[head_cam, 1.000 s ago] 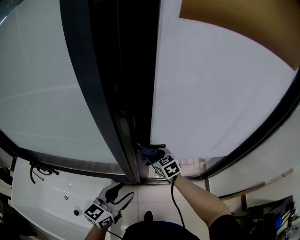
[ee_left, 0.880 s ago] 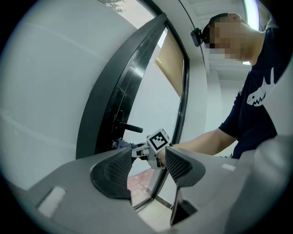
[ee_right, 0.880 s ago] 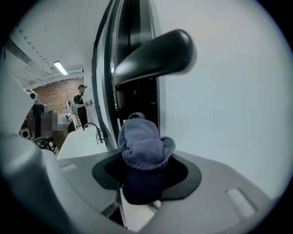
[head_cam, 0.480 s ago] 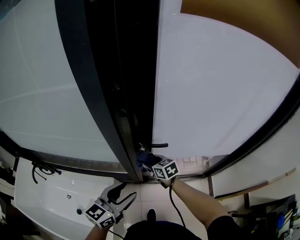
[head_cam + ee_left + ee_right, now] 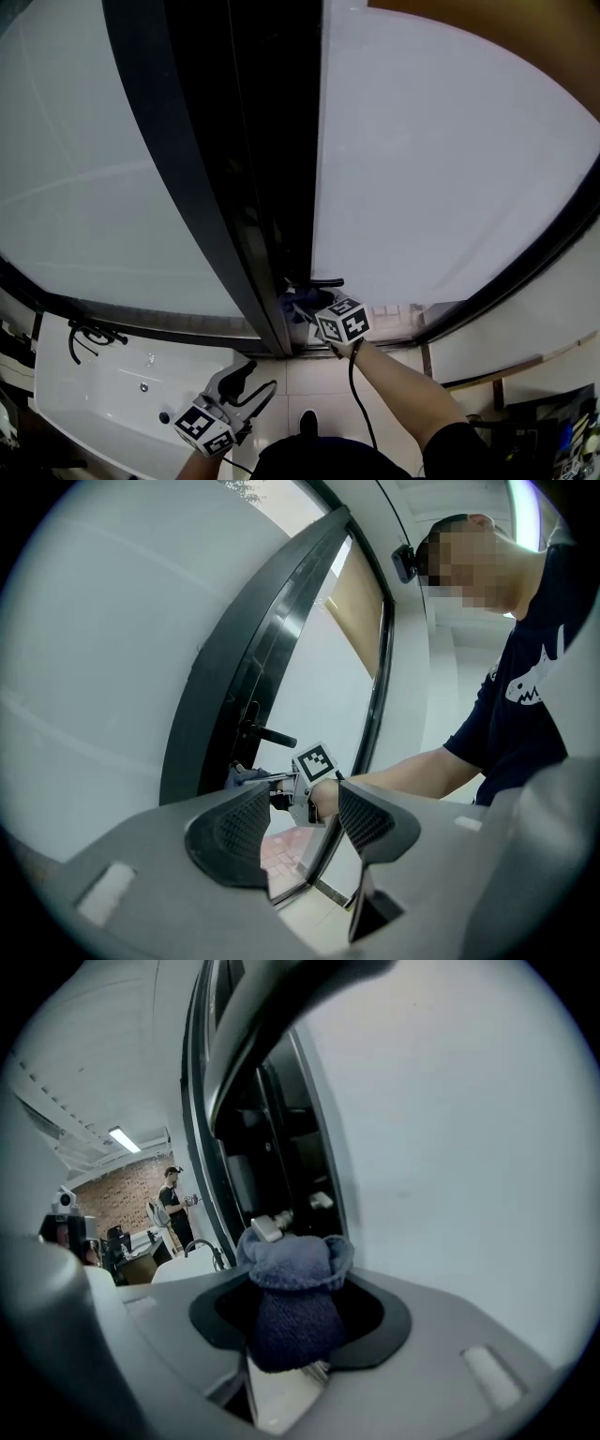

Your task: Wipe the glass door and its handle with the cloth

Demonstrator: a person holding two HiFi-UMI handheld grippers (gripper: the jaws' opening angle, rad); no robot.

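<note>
The right gripper point(image 5: 305, 306) is clamped shut on a wad of blue knitted cloth point(image 5: 292, 1283). Its 2 jaws pinch the cloth's darker lower part, and the paler bunched top pokes out beyond the tips. The cloth point(image 5: 296, 302) sits just below the black lever handle point(image 5: 317, 282), at the edge of the door where small metal latch parts point(image 5: 267, 1225) show. From the left gripper view it lies close against that edge under the handle point(image 5: 265, 734). The frosted glass door point(image 5: 441, 169) spreads up and to the right of the handle. The dark door frame point(image 5: 187, 169) rises on the handle's other side.

The left gripper point(image 5: 251, 380) hangs low, well apart from the handle and the door. Its 2 jaws stand wide apart with nothing between them point(image 5: 305, 822). A white basin point(image 5: 103, 394) with a black tap point(image 5: 86, 336) lies far to the left of the handle.
</note>
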